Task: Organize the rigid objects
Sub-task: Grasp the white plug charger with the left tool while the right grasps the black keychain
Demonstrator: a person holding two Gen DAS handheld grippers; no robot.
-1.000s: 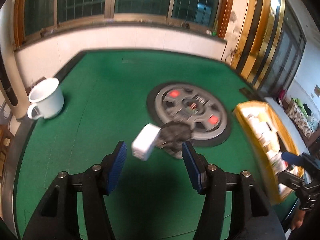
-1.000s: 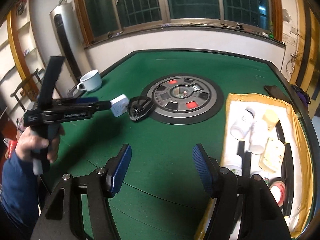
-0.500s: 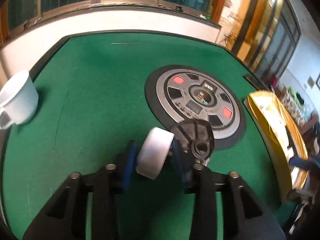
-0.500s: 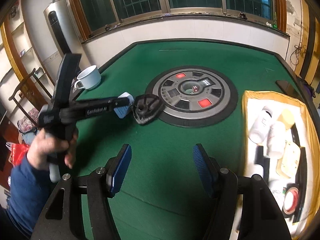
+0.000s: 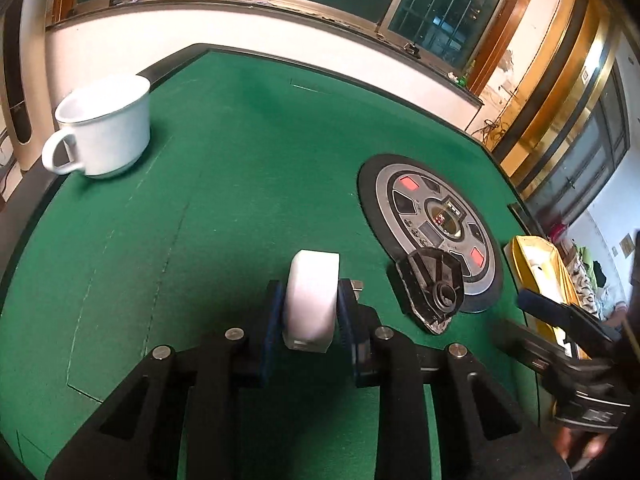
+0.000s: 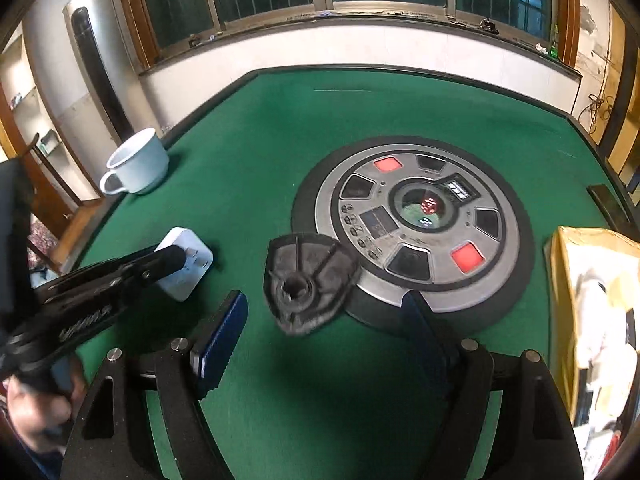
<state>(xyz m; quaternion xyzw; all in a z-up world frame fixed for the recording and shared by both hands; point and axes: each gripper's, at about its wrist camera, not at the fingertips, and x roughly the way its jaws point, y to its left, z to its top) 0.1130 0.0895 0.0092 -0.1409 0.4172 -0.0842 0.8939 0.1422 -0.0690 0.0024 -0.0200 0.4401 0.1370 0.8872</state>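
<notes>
Charger (image 6: 184,262) sits at left centre of the right wrist view, clamped on its flat sides by the left gripper (image 5: 310,312). Black plastic guard (image 6: 310,282) lies at frame centre, directly ahead of the right gripper (image 6: 324,344), whose jaws stand wide apart and empty. That hand looks nearer to it, and the yellow tray (image 6: 560,280) is at the right edge.

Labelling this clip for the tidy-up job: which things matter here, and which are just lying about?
In play:
left gripper shut on the white plug adapter
right gripper, open, near the black fan-shaped part
yellow tray

Lying about:
white mug
round centre console
</notes>
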